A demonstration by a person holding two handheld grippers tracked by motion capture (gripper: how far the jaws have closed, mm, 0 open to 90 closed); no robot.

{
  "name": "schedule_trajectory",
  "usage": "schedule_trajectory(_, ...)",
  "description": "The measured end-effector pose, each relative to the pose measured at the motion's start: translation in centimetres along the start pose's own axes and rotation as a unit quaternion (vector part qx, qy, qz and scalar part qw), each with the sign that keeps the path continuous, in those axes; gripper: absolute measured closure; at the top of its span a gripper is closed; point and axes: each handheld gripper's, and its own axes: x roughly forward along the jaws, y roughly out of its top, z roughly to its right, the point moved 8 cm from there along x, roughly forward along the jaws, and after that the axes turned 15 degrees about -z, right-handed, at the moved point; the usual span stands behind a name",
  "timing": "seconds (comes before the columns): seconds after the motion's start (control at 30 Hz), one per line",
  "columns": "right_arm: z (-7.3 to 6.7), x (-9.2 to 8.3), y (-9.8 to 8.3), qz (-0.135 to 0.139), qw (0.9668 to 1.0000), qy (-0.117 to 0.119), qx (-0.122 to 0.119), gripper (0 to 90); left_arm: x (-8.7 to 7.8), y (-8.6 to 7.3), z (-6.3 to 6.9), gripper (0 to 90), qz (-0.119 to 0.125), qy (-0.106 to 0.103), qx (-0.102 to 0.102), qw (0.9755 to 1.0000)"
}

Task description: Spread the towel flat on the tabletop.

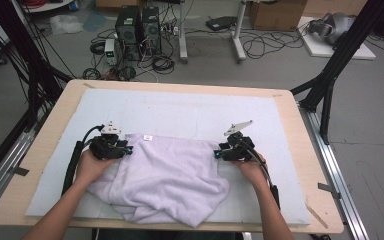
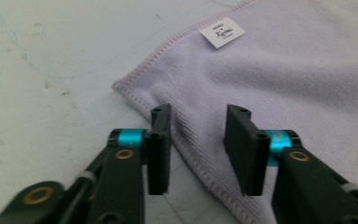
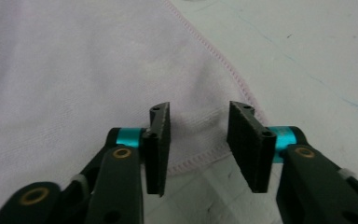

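A pale lilac towel (image 1: 165, 175) lies rumpled on the white mat (image 1: 190, 107), its front part bunched near the table's near edge. My left gripper (image 1: 129, 149) rests at the towel's left corner, with a white label (image 1: 148, 137) just beyond it. In the left gripper view the jaws (image 2: 199, 114) stand apart over the stitched hem of the towel (image 2: 284, 84), pressing on nothing; the label (image 2: 222, 31) lies ahead. My right gripper (image 1: 216, 153) sits at the towel's right edge. Its jaws (image 3: 199, 109) are apart above the towel's corner (image 3: 74, 70), and no cloth is pinched.
The mat covers a wooden table (image 1: 55, 115) with a bare rim all round. Bare mat stretches behind the towel. Beyond the table, on the floor, are two computer towers (image 1: 137, 27), loose cables, a cardboard box (image 1: 275, 12) and black frame legs (image 1: 330, 75).
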Motion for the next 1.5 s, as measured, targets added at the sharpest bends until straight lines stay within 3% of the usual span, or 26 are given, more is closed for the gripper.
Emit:
schedule_trajectory(0.07, 0.1, 0.0, 0.0, 0.000, 1.0000, -0.007, 0.005, 71.9, 0.1, 0.1, 0.1, 72.6, -0.001, 0.001, 0.003, 1.0000)
schedule_trajectory(0.1, 0.1, 0.0, 0.0, 0.001, 1.0000, -0.005, 0.008, 81.9, 0.1, 0.2, 0.2, 74.0, -0.002, 0.002, 0.003, 1.0000)
schedule_trajectory(0.13, 0.0, 0.1, 0.0, 0.005, 0.9999, 0.008, 0.010, 86.5, 0.1, 0.3, 0.3, 76.6, -0.004, 0.002, 0.005, 1.0000)
schedule_trajectory(0.2, -0.2, 0.1, 0.0, 0.003, 0.9999, 0.006, 0.007, 87.9, 0.1, 0.5, 0.6, 84.5, -0.010, 0.010, 0.014, 0.9998)
schedule_trajectory(0.3, -0.4, -0.1, 0.2, -0.013, 0.9999, -0.006, -0.009, 88.5, 0.2, 0.8, 0.6, 86.0, -0.015, 0.025, 0.021, 0.9994)
schedule_trajectory(0.4, 0.1, -0.7, 0.4, -0.003, 0.9998, -0.018, -0.009, 88.8, 0.0, 1.5, 0.1, 86.3, -0.006, 0.034, 0.015, 0.9993)
schedule_trajectory(0.47, 1.1, -1.5, 0.6, 0.006, 0.9997, -0.025, 0.000, 88.9, -0.3, 2.1, -0.3, 86.4, 0.003, 0.038, 0.006, 0.9992)
schedule_trajectory(0.57, 2.6, -2.5, 1.2, 0.013, 0.9992, -0.036, 0.012, 89.1, -1.0, 3.6, -1.3, 86.4, 0.011, 0.058, 0.004, 0.9982)
schedule_trajectory(0.67, 4.7, -4.0, 2.8, 0.018, 0.9979, -0.059, 0.021, 89.2, -2.2, 6.8, -2.9, 86.4, 0.024, 0.074, -0.003, 0.9969)
schedule_trajectory(0.73, 6.3, -5.3, 4.5, 0.023, 0.9953, -0.092, 0.018, 89.3, -2.8, 9.0, -3.4, 86.4, 0.032, 0.089, 0.000, 0.9955)
schedule_trajectory(0.8, 8.0, -6.3, 6.3, 0.005, 0.9928, -0.119, 0.019, 89.3, -3.5, 11.9, -4.4, 86.1, 0.043, 0.117, -0.001, 0.9922)
schedule_trajectory(0.87, 9.4, -7.1, 7.8, 0.010, 0.9897, -0.138, 0.035, 87.4, -3.8, 13.6, -5.4, 83.7, 0.056, 0.127, -0.020, 0.9902)
schedule_trajectory(0.9, 9.9, -7.2, 8.2, 0.016, 0.9891, -0.139, 0.046, 80.5, -3.7, 13.9, -5.7, 76.2, 0.053, 0.127, -0.031, 0.9899)
schedule_trajectory(0.93, 10.3, -7.0, 8.3, 0.023, 0.9884, -0.138, 0.060, 65.7, -3.4, 13.9, -5.9, 69.3, 0.050, 0.121, -0.035, 0.9908)
schedule_trajectory(0.97, 10.5, -6.7, 8.3, 0.028, 0.9886, -0.130, 0.071, 60.9, -3.0, 13.7, -6.0, 67.6, 0.045, 0.110, -0.035, 0.9922)
schedule_trajectory(1.0, 10.4, -6.2, 8.1, 0.026, 0.9906, -0.112, 0.074, 60.0, -2.6, 13.2, -5.9, 65.4, 0.037, 0.098, -0.036, 0.9938)
schedule_trajectory(1.1, 9.4, -5.1, 7.1, 0.029, 0.9925, -0.101, 0.062, 57.6, -1.7, 11.3, -5.6, 63.5, 0.026, 0.076, -0.035, 0.9962)
schedule_trajectory(1.17, 8.5, -4.5, 6.6, 0.026, 0.9947, -0.065, 0.075, 54.9, -1.3, 10.0, -5.2, 60.7, 0.023, 0.056, -0.038, 0.9975)
schedule_trajectory(1.2, 7.7, -4.4, 6.2, 0.038, 0.9948, -0.073, 0.060, 56.7, -1.3, 9.4, -4.9, 59.8, 0.026, 0.049, -0.037, 0.9978)
schedule_trajectory(1.23, 6.8, -4.4, 6.0, 0.048, 0.9946, -0.079, 0.048, 56.4, -1.4, 8.8, -4.5, 59.5, 0.027, 0.041, -0.034, 0.9982)
schedule_trajectory(1.3, 5.1, -4.4, 5.5, 0.057, 0.9962, -0.052, 0.042, 53.9, -1.8, 8.0, -3.8, 57.7, 0.037, 0.029, -0.029, 0.9985)
schedule_trajectory(1.33, 4.5, -4.4, 5.2, 0.057, 0.9966, -0.049, 0.033, 52.9, -2.2, 7.4, -3.2, 57.1, 0.042, 0.023, -0.023, 0.9986)
schedule_trajectory(1.4, 2.6, -4.7, 4.3, 0.076, 0.9961, -0.037, 0.023, 52.5, -3.1, 6.6, -2.1, 55.6, 0.055, 0.011, -0.010, 0.9984)
schedule_trajectory(1.5, 0.3, -4.8, 2.9, 0.084, 0.9961, -0.026, 0.007, 50.6, -4.2, 5.3, -0.4, 53.9, 0.060, 0.001, 0.018, 0.9980)
